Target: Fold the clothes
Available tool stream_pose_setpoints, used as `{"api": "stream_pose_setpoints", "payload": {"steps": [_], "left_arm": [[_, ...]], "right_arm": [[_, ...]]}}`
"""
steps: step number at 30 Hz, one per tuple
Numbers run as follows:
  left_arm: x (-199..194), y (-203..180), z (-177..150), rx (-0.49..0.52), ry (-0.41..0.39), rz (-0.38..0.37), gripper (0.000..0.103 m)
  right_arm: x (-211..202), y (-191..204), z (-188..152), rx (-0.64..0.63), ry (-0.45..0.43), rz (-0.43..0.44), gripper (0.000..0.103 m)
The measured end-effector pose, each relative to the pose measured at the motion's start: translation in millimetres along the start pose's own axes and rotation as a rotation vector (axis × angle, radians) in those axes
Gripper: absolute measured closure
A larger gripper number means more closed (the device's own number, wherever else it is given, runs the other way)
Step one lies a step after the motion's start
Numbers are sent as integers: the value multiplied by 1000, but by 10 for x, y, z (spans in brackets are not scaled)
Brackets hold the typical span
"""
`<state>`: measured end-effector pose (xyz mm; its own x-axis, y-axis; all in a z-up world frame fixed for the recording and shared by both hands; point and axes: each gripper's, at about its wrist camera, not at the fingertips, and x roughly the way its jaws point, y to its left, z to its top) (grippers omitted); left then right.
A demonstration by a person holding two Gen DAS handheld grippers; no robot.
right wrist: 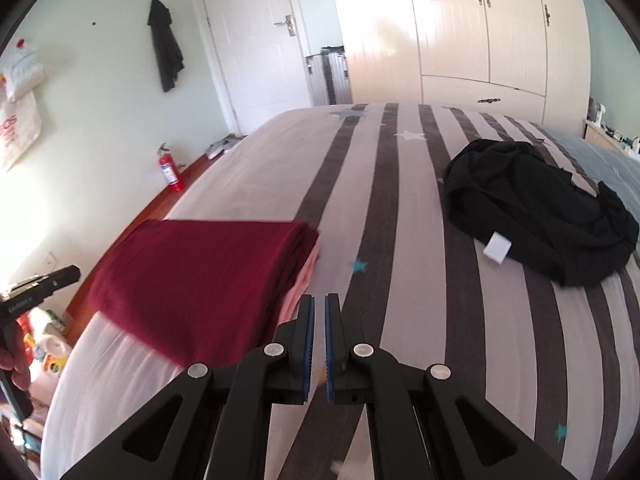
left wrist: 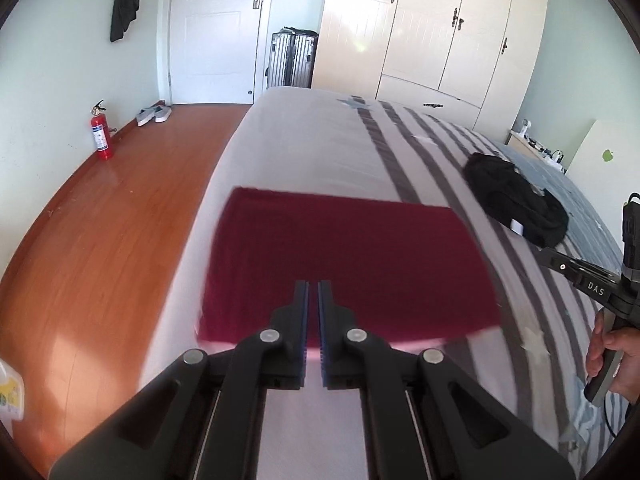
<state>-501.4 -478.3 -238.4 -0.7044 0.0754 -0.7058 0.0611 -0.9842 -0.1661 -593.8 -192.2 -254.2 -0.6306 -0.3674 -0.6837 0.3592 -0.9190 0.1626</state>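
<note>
The folded maroon garment [left wrist: 344, 260] lies flat near the bed's [right wrist: 400, 240] edge, over a pink one [right wrist: 304, 276]; a crumpled black garment [right wrist: 540, 208] sits well apart. Both the left gripper [left wrist: 313, 286] and right gripper [right wrist: 319, 300] are clenched, empty.

Open bedspread [right wrist: 400, 240] between two cloth heaps.
Ahead of the right gripper [right wrist: 319, 300], bare striped cover from 12 to 1 o'clock; folded maroon stack [right wrist: 192, 280] blocking at 10 o'clock, crumpled black garment [right wrist: 536, 208] at 2 o'clock, well apart. Beyond the maroon stack, clear sheet toward the bed's far edge; wardrobe [right wrist: 460, 32] past it.
</note>
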Motion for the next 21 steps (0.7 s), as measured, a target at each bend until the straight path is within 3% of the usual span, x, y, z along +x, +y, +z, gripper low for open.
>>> {"api": "stream_pose_setpoints", "payload": {"steps": [3,6,8,10,14,16,21], "left_arm": [[-307,-336,-276,-6,1,0,97],[-615,-638,-496,-36,1,19,86],[-795,-799,-612,-60,2,38,68],[-986,-940,-720,-88,-15,71,56],[-1400,-1300,-994,-116,-35,163,33],[-1614,-1497,-1154,-135,-48,211,24],[-2077,-1889,-1517,-193,-85,249,8]], "right_arm": [[-308,55,-187,-19,5,26,96],[-670,83,-400,-37,15,34,92],[-914,74,-533,-43,13,37,83],[-1173,48,-663,-50,7,44,67],[-1598,-48,-843,-60,-5,60,54],[-1792,-125,-915,-59,-2,79,46],[-2322,-318,-1124,-104,-13,94,21]]}}
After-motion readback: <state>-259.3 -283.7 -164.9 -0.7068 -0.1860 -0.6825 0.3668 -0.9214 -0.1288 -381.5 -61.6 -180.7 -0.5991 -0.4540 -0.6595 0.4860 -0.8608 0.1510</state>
